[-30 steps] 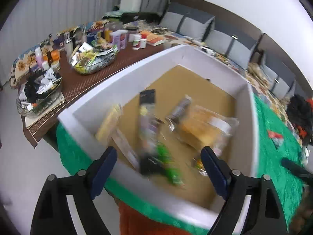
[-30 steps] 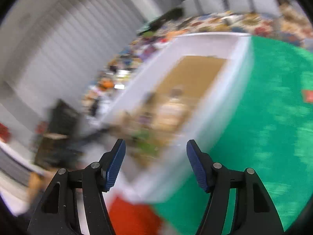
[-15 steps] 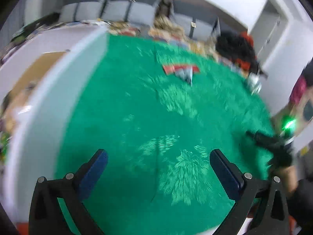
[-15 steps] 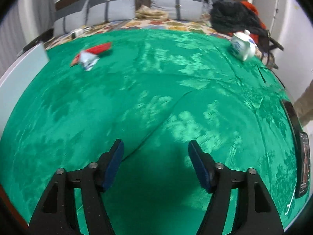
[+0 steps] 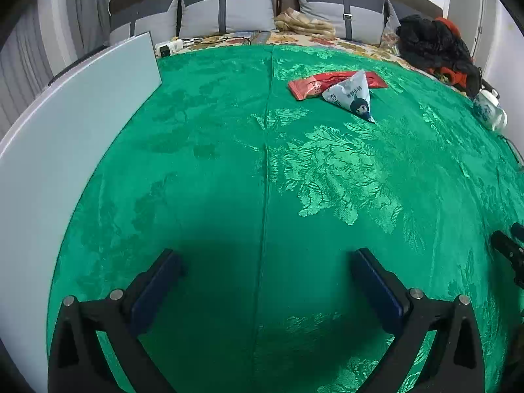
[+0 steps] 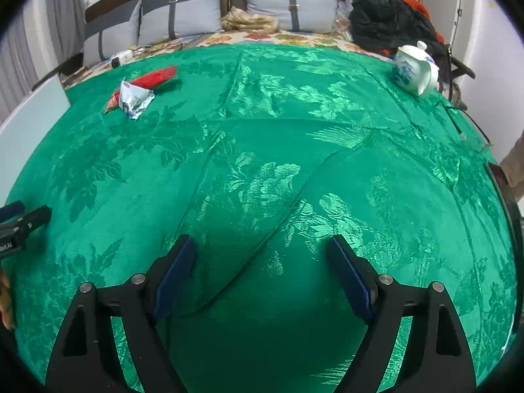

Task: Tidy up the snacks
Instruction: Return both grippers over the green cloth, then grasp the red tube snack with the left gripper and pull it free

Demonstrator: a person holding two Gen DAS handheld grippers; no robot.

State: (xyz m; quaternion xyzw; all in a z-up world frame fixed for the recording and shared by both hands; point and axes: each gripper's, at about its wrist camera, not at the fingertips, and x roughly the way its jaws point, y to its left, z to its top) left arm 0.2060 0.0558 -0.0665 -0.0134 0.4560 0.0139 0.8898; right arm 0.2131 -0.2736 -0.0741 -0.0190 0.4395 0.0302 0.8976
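Note:
Two snacks lie together far out on the green tablecloth (image 5: 229, 150): a flat red packet (image 5: 314, 84) and a pale blue triangular pouch (image 5: 352, 95) resting partly on it. In the right wrist view the same red packet (image 6: 154, 78) and pouch (image 6: 135, 99) sit at the far left. My left gripper (image 5: 265, 262) hovers wide open over bare cloth, well short of the snacks. My right gripper (image 6: 258, 252) is over bare cloth too, its jaws opening with nothing between them. The white box's wall (image 5: 65, 124) runs along the left.
A blue-and-white teapot (image 6: 414, 68) stands near the table's far right edge. Grey sofa cushions (image 5: 226, 9) and a dark heap of clothes (image 5: 432, 42) lie behind the table. The other gripper's tip (image 6: 23, 219) shows at the left edge of the right wrist view.
Both grippers have swung away from the white box of snacks to the open green cloth. Both sets of jaws stand wider than before. The two loose snacks have come into view.

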